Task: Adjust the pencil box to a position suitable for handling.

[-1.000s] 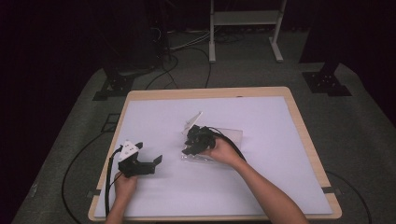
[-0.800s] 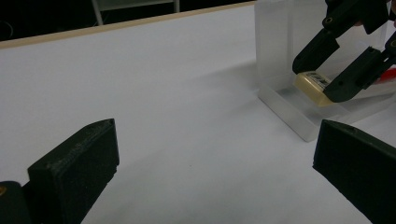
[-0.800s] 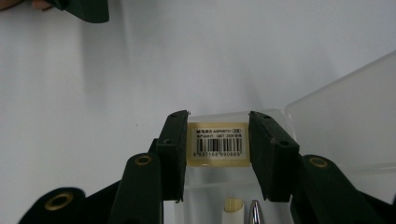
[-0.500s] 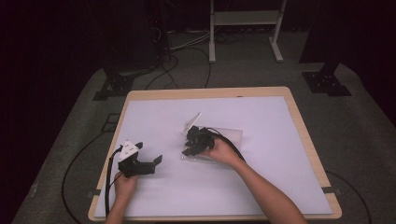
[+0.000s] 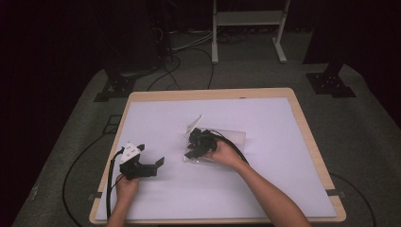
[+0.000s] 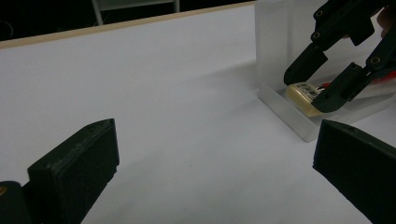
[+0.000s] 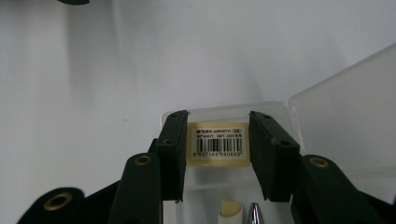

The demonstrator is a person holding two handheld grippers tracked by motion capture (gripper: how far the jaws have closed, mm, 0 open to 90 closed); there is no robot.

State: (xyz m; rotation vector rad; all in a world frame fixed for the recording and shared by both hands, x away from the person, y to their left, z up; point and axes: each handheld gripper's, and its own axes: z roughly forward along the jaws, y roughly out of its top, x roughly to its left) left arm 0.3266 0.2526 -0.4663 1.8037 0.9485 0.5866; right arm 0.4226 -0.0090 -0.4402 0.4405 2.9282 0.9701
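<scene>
White surface (image 5: 283,179) with a wooden rim takes up most of the high view, on a grey floor (image 5: 364,123) with cables and a white stand (image 5: 248,19) at the far end. Clear plastic box (image 5: 231,139) lies near the middle of the surface, lid (image 5: 194,125) open and tilted up at its far left end. In the right gripper view the lid (image 7: 345,126) lies flat at right, the box (image 7: 224,112) at centre. Right gripper (image 5: 197,144) sits over the left part of the box, held by the right hand (image 5: 227,153), jaws pointing down into it. Left gripper (image 5: 142,163) rests on the surface near the left edge, well apart from the box, left hand (image 5: 125,187) behind it; jaws wide apart, nothing between them (image 6: 210,177). Eraser (image 7: 218,144), cream with a barcode label, lies inside the box at its end wall. Right gripper (image 7: 218,149) has its jaws about half open, one on each side of the eraser, pads right at its sides; can't tell if they press. Left gripper view shows the same: the right gripper (image 6: 320,77) straddling the eraser (image 6: 303,95) in the box (image 6: 289,114). A cream stick end (image 7: 231,212) and a metal tip (image 7: 257,212) lie nearer in the box.
</scene>
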